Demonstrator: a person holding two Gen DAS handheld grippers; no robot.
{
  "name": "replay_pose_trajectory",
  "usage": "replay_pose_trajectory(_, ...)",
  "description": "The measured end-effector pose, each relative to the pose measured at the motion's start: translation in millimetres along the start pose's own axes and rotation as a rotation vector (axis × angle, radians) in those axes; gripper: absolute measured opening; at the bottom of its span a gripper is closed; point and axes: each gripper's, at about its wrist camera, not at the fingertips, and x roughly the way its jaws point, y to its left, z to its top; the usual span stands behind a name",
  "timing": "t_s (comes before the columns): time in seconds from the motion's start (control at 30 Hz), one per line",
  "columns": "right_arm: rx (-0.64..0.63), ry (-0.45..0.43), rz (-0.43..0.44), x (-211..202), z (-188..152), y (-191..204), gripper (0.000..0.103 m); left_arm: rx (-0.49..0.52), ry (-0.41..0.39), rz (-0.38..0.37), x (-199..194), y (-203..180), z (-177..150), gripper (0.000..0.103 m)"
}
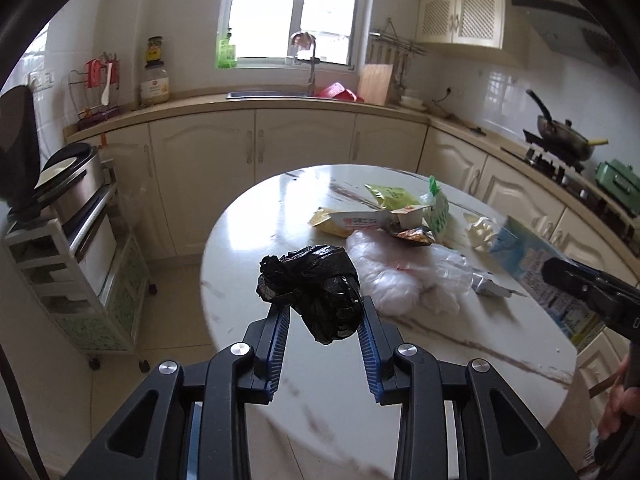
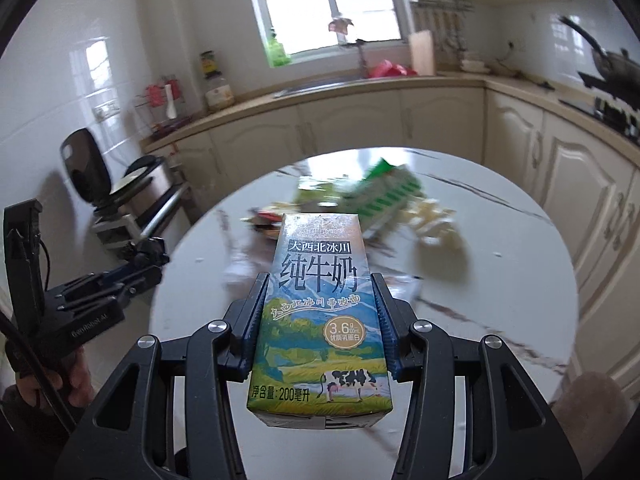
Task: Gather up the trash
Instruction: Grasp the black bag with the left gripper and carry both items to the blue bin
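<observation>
My left gripper (image 1: 322, 306) is shut on a crumpled black plastic bag (image 1: 312, 284), held above the near part of the round white marble table (image 1: 256, 240). My right gripper (image 2: 319, 280) is shut on a small milk carton (image 2: 320, 312) with a blue and green label and a cow, held upright over the table (image 2: 500, 248). The left wrist view shows the right gripper (image 1: 576, 280) and carton (image 1: 524, 256) at the right edge. In the right wrist view the left gripper (image 2: 150, 260) is at the left. More trash lies on the table: a clear plastic bag (image 1: 400, 276), a yellow wrapper (image 1: 340, 222), a green-white bag (image 1: 438, 208) and crumpled tissue (image 1: 482, 232).
Cream cabinets and a counter with a sink (image 1: 266, 95) curve round behind the table. A stove with a pan (image 1: 564, 136) is on the right. A wheeled cart with an appliance (image 1: 76, 184) stands left of the table. A person's hand (image 2: 76, 376) holds the left gripper's handle.
</observation>
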Motion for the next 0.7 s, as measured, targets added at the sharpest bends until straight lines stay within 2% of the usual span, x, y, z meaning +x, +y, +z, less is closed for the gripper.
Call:
replay_pose_trajectory(0.2,-0.13,0.019,0.173,16.6,-8.1,105.8,0.045,-0.092,0.015,0.091,-53.4,71.1,-56.5,0.031)
replay_pose_trajectory(0.33,-0.222,0.064,0.297,48.5,-26.2,181.8,0.045,-0.157,0.067,0.207,-75.6,136.8,-104.3,0.031)
replay_pose_trajectory(0.43,-0.273,0.118,0.374,81.0,-42.4,229.0,0.045,-0.222,0.112,0.26,-85.2,181.5,-138.4,0.031)
replay_pose_trajectory(0.57,-0.318,0.198,0.402,133.7,-64.3,274.1,0.045,-0.279,0.204,0.331,-76.9,228.4,-185.2,0.031)
replay_pose_trajectory(0.7,-0.395,0.273,0.356,185.3,-91.5,302.2,0.045,-0.285,0.315,0.356,-41.3,247.5,-213.2,0.031)
